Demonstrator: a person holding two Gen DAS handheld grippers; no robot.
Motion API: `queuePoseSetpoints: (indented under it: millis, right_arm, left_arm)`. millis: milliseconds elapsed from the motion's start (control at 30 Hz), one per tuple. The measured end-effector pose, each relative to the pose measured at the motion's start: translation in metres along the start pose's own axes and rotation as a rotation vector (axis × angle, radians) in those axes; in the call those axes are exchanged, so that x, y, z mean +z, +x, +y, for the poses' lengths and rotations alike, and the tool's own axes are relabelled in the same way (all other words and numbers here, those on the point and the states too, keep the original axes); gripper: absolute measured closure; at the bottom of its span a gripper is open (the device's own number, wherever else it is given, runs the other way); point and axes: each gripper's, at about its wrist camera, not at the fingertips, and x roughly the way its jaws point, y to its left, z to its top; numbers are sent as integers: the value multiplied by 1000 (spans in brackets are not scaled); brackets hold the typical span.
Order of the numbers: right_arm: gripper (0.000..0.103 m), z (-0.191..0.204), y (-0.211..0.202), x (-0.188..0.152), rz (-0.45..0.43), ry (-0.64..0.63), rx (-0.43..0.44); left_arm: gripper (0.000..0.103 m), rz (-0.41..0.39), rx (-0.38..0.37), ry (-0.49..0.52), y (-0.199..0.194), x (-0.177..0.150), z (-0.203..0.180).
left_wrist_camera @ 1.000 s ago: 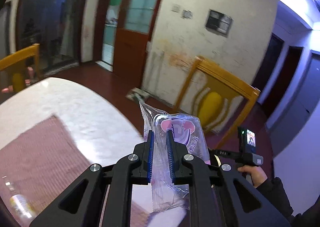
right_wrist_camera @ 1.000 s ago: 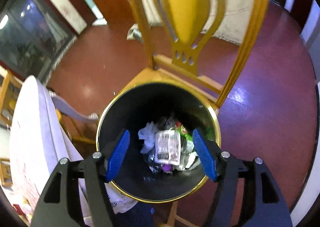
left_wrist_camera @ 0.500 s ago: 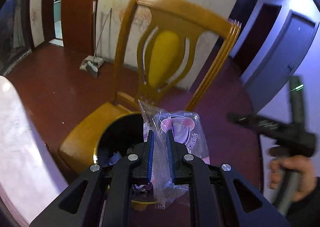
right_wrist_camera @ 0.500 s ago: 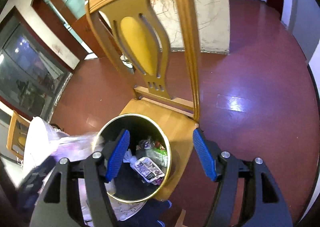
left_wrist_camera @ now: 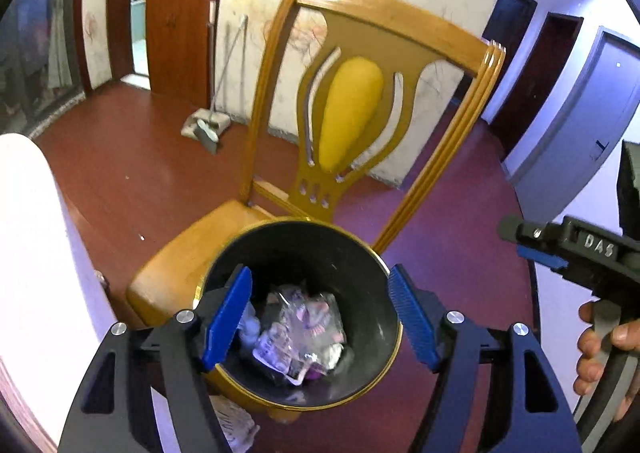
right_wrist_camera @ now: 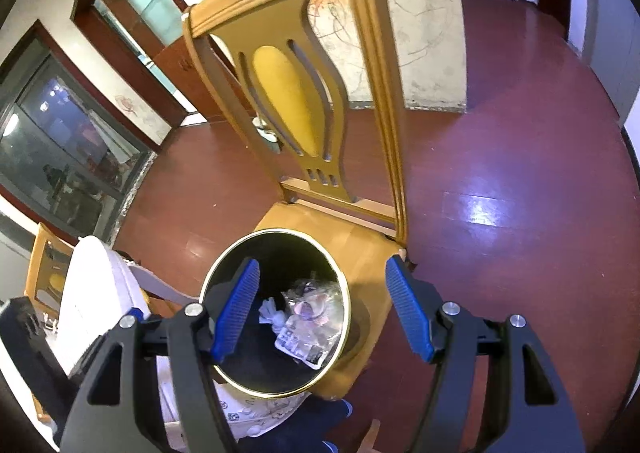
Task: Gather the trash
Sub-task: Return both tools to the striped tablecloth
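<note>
A black trash bin (left_wrist_camera: 304,249) with a gold rim stands on the seat of a yellow wooden chair (left_wrist_camera: 352,113). My left gripper (left_wrist_camera: 318,277) hovers right over the bin's mouth, its jaws opening, with nothing between the blue pads. The clear wrapper with pink print (left_wrist_camera: 308,317) lies loose in the bin on top of other crumpled trash. In the right wrist view, my right gripper (right_wrist_camera: 323,265) stands open and empty above the same bin (right_wrist_camera: 288,253), where the wrapper (right_wrist_camera: 312,303) shows inside. A hand holds the right gripper (left_wrist_camera: 532,245) at the right edge of the left wrist view.
The white tabletop (left_wrist_camera: 32,233) curves close along the left of the chair, also seen as the table (right_wrist_camera: 96,293) in the right wrist view. A broom and dustpan (left_wrist_camera: 206,125) lean by the far wall. Red floor spreads right of the chair (right_wrist_camera: 288,101), with dark doors beyond.
My left gripper swung from over the table to above the bin, then opened, and the wrapper dropped in. The right gripper drew back and up from the bin, still open.
</note>
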Motion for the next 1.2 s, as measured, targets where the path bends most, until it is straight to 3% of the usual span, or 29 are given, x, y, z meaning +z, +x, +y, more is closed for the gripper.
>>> queuePoseSetpoints:
  millis: [100,167,233,467,667,833,1000,1200]
  right_arm:
    - [37,14,-6,-3,-11,-22,6]
    - [35,25,-10,-7,-23,-40,13]
    - [32,43,-17,-12,-48,-63,36]
    - [26,111,-48,-27,-107,-170,166]
    - [20,178,-87,-58,-169,-295,299]
    - [17,238,-120,-97,-214,-431,435]
    - [16,289,-137,-131,-204,-518,554]
    - [16,338,-161,-175,-190,-637,668]
  left_arm:
    - [25,-35,36,4,-21,4,4]
    - [10,-59,76,9,-37,3,9]
    - [6,-83,118,15,-52,4,12]
    - [6,-167,274,19,-120,-10,38]
    - [6,-267,408,-70,-206,-35,73]
    - [6,-366,571,-177,-292,-70,104]
    - [6,-445,753,-300,-377,-115,129]
    - [6,-512,913,-390,-458,-166,139]
